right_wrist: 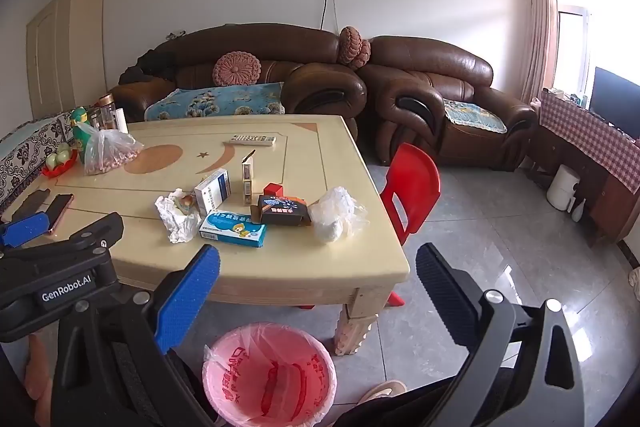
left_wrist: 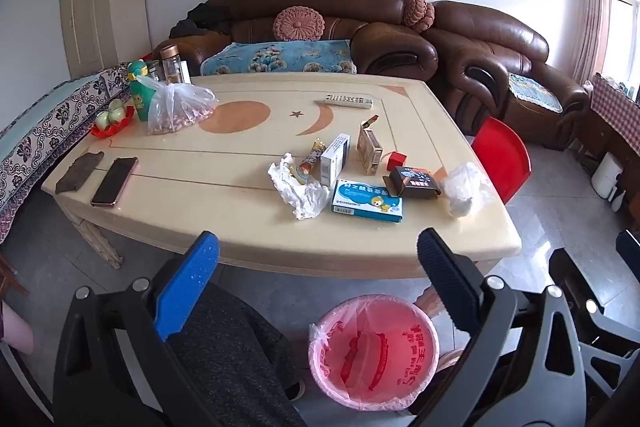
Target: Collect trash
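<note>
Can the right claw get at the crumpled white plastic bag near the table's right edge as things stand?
Probably yes. The right claw is open and empty, and the white plastic bag sits alone near the table edge, clear of the black box, with nothing between.

We are noting a cream bench [left_wrist: 192, 183] inlaid with tan disc, crescent and star. We are logging a blue-and-white box [left_wrist: 367, 202] printed with a cartoon figure, a black box [left_wrist: 416, 182], a small red box [left_wrist: 396, 160], and crumpled white paper [left_wrist: 298, 187]. A pink-lined bin [left_wrist: 374, 349] is showing red lettering. We are recording a red chair [right_wrist: 412, 187], a brown sofa [right_wrist: 256, 67] and a green bottle [left_wrist: 140, 91].
</note>
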Demonstrator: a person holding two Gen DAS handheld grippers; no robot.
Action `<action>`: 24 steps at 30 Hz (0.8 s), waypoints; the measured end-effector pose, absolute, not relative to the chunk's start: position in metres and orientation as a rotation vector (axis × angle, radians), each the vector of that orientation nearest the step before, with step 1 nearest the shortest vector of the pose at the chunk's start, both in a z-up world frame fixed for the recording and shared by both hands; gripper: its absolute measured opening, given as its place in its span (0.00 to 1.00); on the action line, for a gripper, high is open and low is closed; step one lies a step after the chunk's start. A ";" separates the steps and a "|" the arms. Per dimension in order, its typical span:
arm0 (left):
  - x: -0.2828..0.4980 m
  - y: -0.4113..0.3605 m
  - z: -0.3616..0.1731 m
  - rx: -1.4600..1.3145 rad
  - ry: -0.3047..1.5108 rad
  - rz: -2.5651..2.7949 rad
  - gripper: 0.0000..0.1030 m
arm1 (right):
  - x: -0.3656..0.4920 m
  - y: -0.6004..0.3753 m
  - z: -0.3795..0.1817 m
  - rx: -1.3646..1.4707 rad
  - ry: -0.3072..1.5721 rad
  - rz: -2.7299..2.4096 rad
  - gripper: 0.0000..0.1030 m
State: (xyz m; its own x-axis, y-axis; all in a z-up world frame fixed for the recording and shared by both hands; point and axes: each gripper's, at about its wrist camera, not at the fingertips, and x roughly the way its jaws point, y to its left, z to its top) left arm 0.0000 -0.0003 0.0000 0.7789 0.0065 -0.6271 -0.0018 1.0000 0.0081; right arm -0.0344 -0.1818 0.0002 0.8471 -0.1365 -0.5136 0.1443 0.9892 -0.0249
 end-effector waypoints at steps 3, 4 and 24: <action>0.000 -0.001 0.000 0.013 0.673 0.014 0.94 | -0.034 -0.182 0.000 0.015 0.540 -0.149 0.93; 0.000 -0.002 0.000 0.016 0.671 0.017 0.94 | -0.034 -0.182 0.000 0.015 0.541 -0.149 0.93; 0.001 0.003 -0.001 0.000 0.680 0.008 0.94 | -0.033 -0.183 0.001 0.020 0.542 -0.146 0.93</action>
State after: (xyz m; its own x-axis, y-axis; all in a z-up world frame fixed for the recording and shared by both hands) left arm 0.0012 0.0033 -0.0007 0.7775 0.0069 -0.6289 -0.0071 1.0000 0.0023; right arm -0.0331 -0.1826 0.0007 0.8464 -0.1328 -0.5158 0.1436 0.9895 -0.0192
